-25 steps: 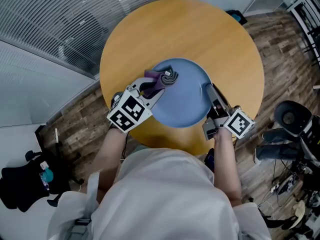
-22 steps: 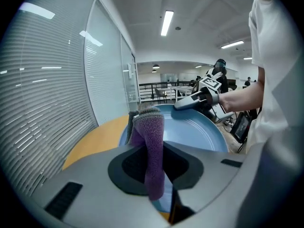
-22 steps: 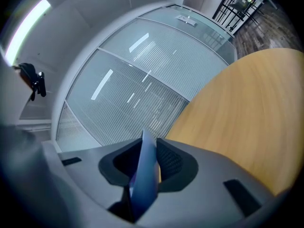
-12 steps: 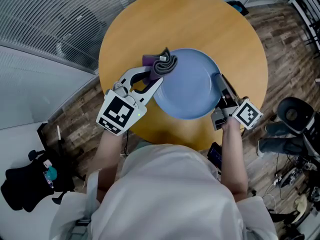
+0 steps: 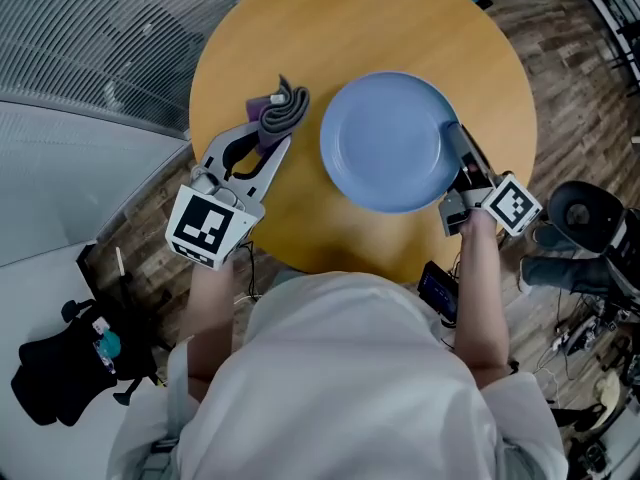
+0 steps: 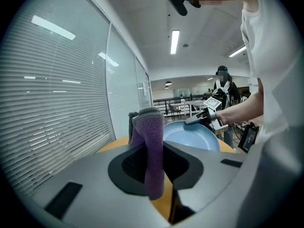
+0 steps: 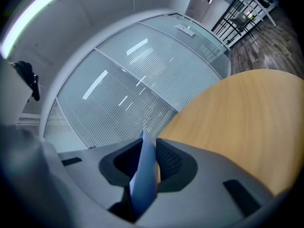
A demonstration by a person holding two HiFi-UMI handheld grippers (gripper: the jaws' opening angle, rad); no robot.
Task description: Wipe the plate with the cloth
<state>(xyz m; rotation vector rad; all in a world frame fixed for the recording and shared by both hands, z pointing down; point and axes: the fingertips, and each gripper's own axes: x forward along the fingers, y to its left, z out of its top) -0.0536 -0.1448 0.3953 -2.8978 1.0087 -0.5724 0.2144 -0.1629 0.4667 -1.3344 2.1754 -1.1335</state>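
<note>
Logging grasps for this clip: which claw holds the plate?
The right claw, clamped on the rim of the blue plate; the left claw grips the purple cloth instead.

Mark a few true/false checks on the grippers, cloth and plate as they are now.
1. The left gripper is shut on the cloth. True.
2. The cloth is touching the plate. False: in the head view it sits apart from the plate, to its left, over the table.
3. The right gripper is shut on the plate's rim. True.
4. The plate is white. False: it is blue.
5. The table is round. True.
</note>
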